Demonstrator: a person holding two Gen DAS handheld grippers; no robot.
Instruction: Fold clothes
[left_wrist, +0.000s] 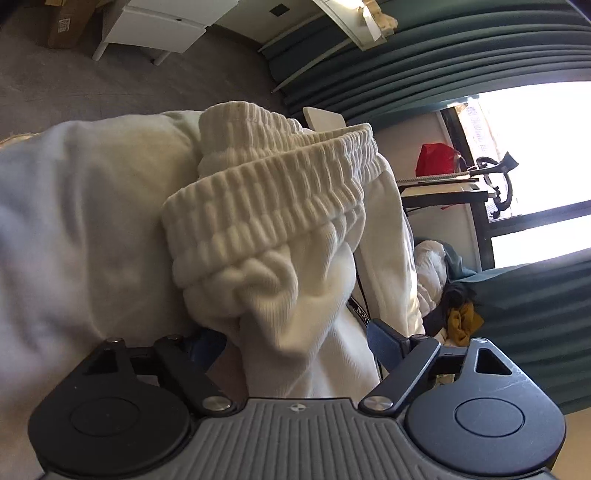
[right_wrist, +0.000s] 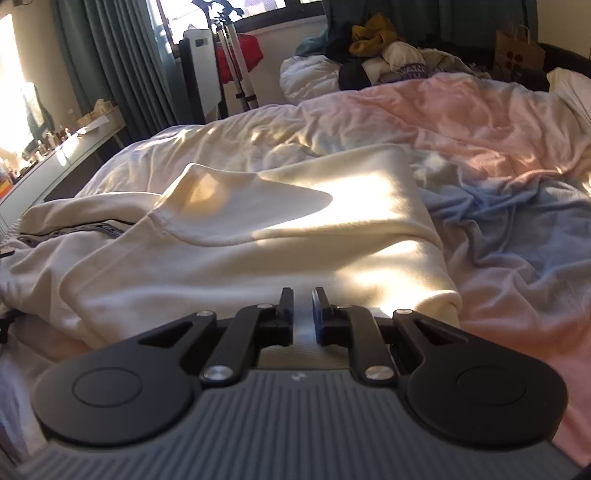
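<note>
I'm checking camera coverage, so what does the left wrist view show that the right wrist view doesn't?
Only the left wrist view shows the ribbed cuff of a white garment bunched between the open left gripper. Only the right wrist view shows the bed with a cream sweatshirt lying flat, beyond the nearly closed, empty right gripper. Both show green curtains and a red bag.

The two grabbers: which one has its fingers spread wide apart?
The left gripper. Its fingers sit far apart with the cream ribbed garment bunched between them. The right gripper has only a narrow gap and holds nothing, above the cream sweatshirt.
</note>
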